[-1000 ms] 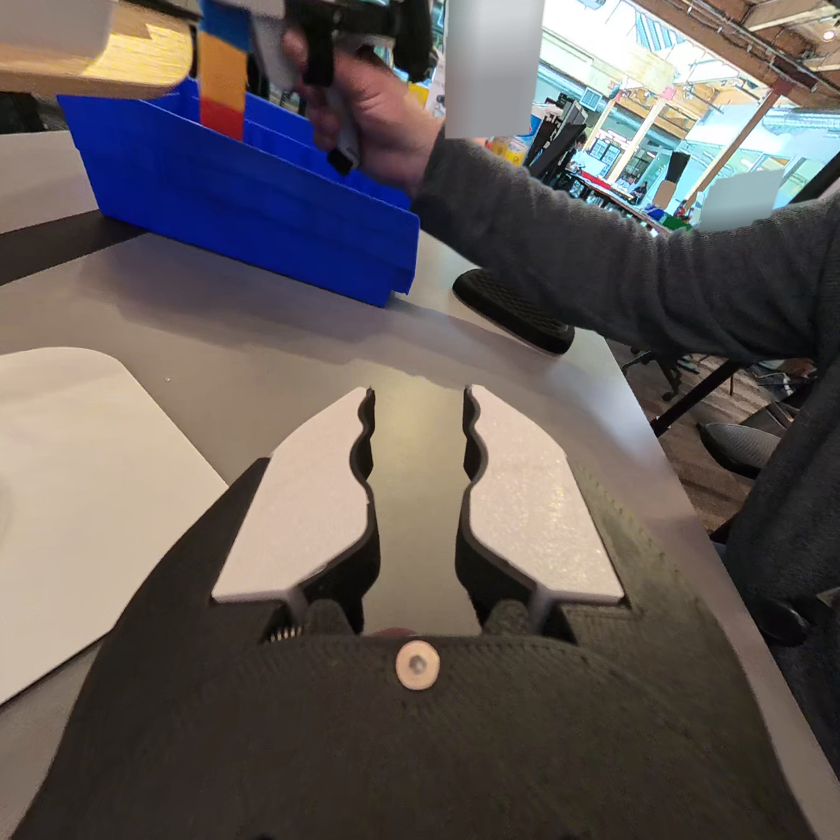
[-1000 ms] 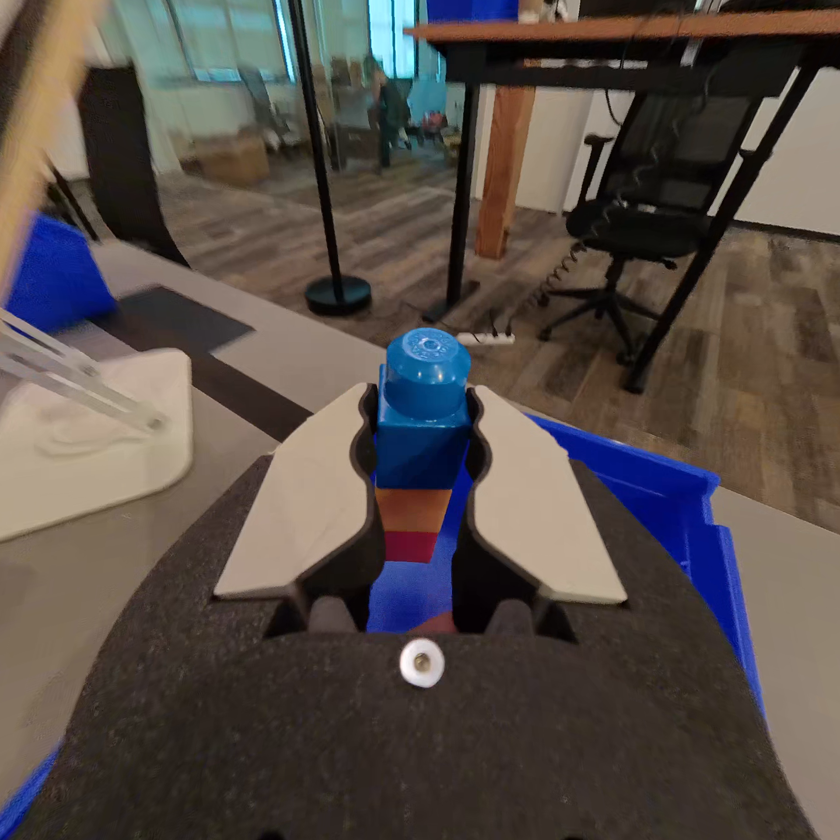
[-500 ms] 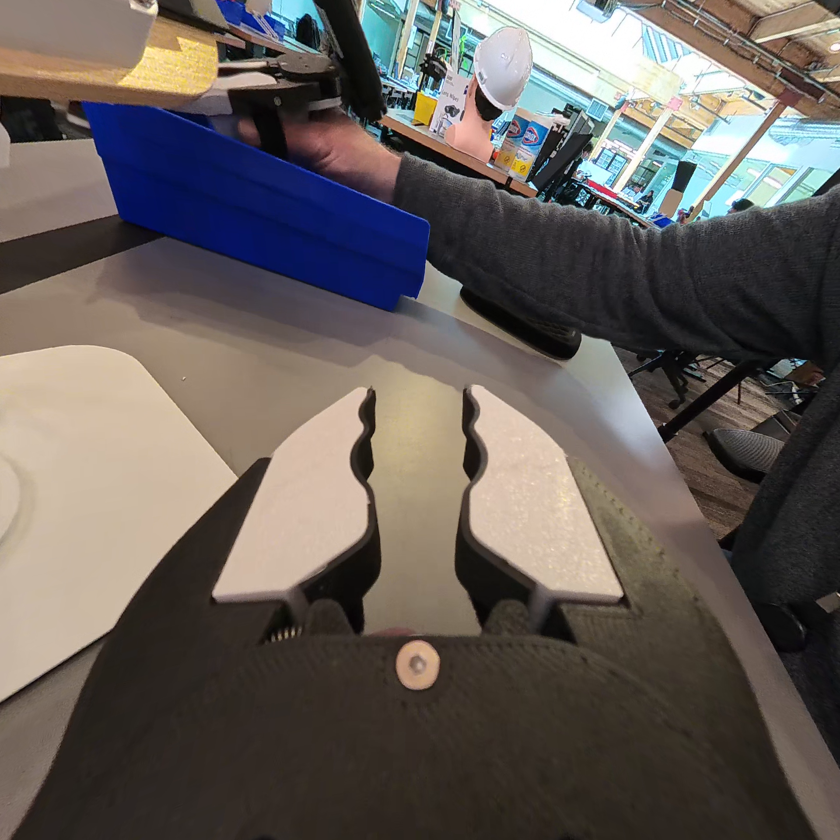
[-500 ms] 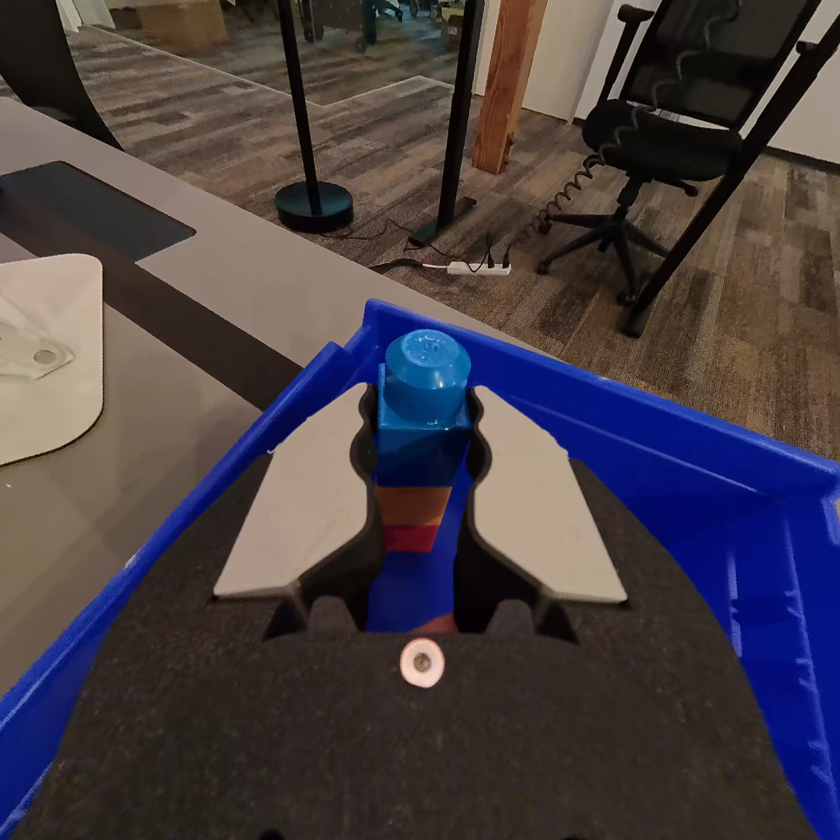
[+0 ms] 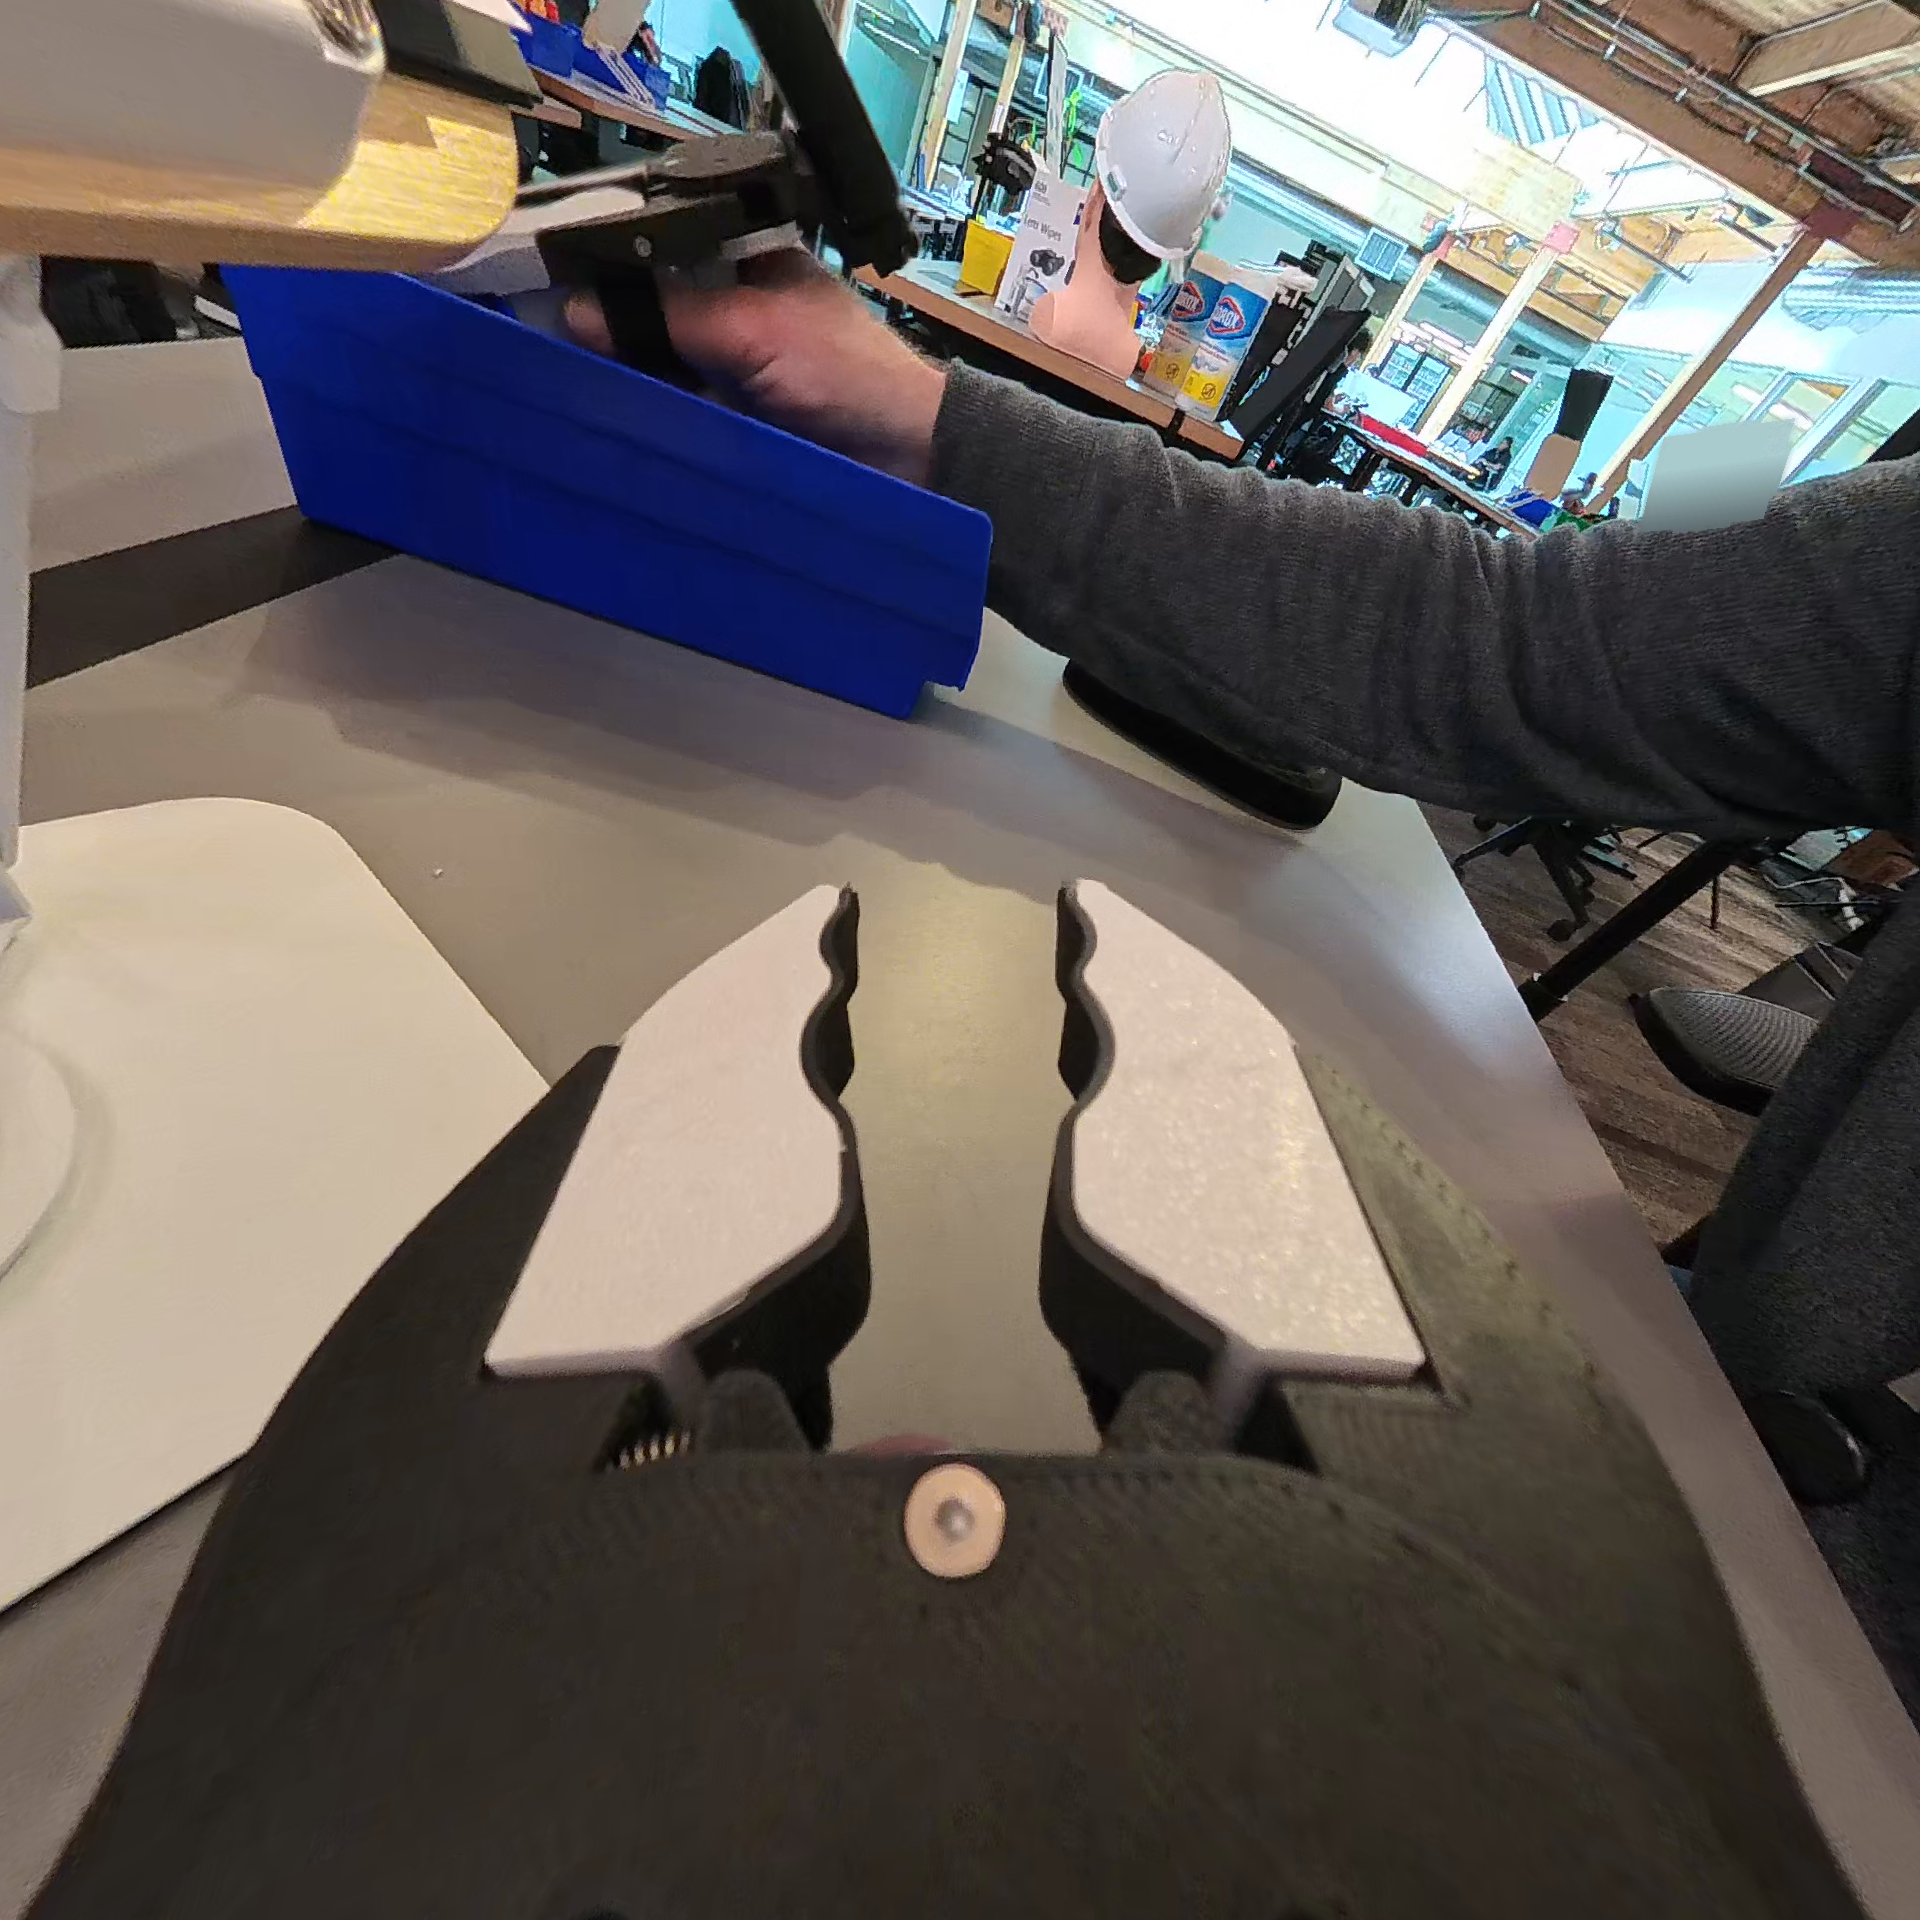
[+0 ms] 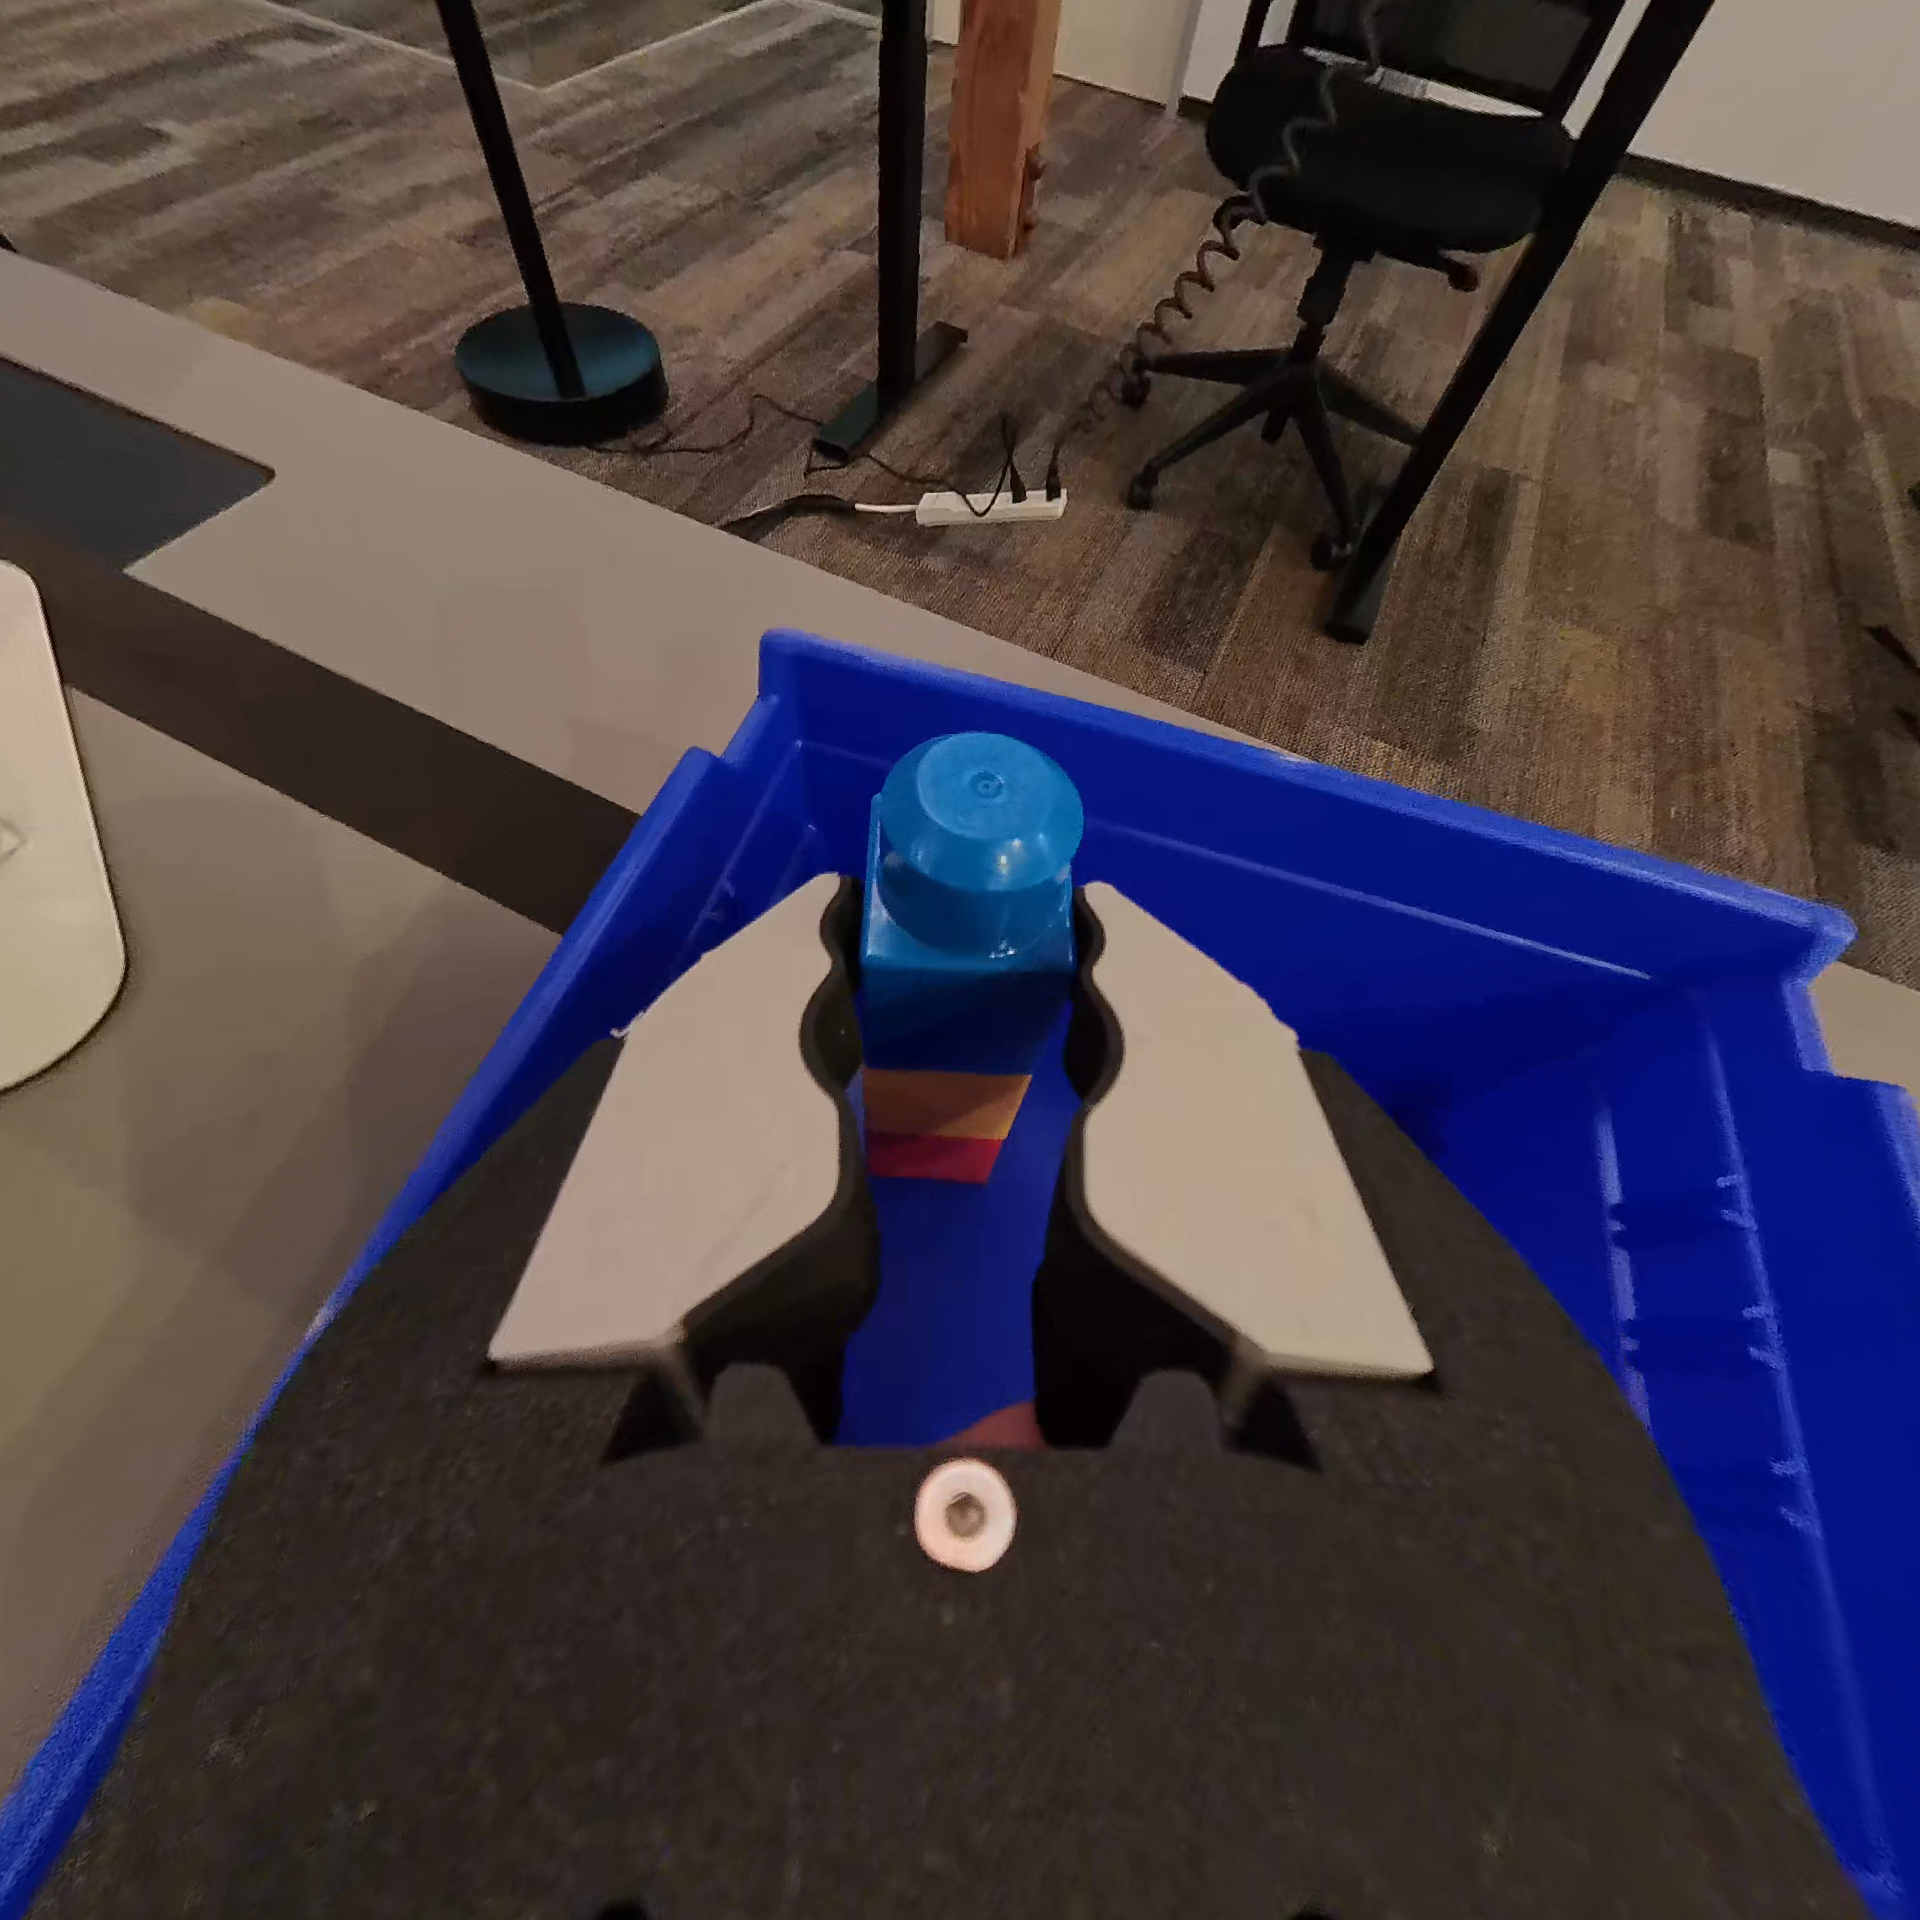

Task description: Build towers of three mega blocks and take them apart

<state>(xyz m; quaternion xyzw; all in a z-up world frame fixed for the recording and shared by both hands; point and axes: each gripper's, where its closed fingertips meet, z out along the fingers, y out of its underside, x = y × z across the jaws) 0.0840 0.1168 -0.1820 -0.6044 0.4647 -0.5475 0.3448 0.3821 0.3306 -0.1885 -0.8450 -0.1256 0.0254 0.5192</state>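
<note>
The right gripper (image 6: pixel 971 914), clamped on the tower's (image 6: pixel 961 997) blue top block, holds it upright inside the bin (image 6: pixel 1403 935), while the left gripper (image 5: pixel 956 914), fingers apart and empty, sits well short of the bin.

Beyond the grey desk's (image 6: pixel 416 623) far edge lie a wood-plank floor (image 6: pixel 1558 468), a black office chair (image 6: pixel 1382 156) and a wooden post (image 6: pixel 997 114), while bright windows (image 5: pixel 1195 62) light a workshop with benches (image 5: pixel 1039 332).
</note>
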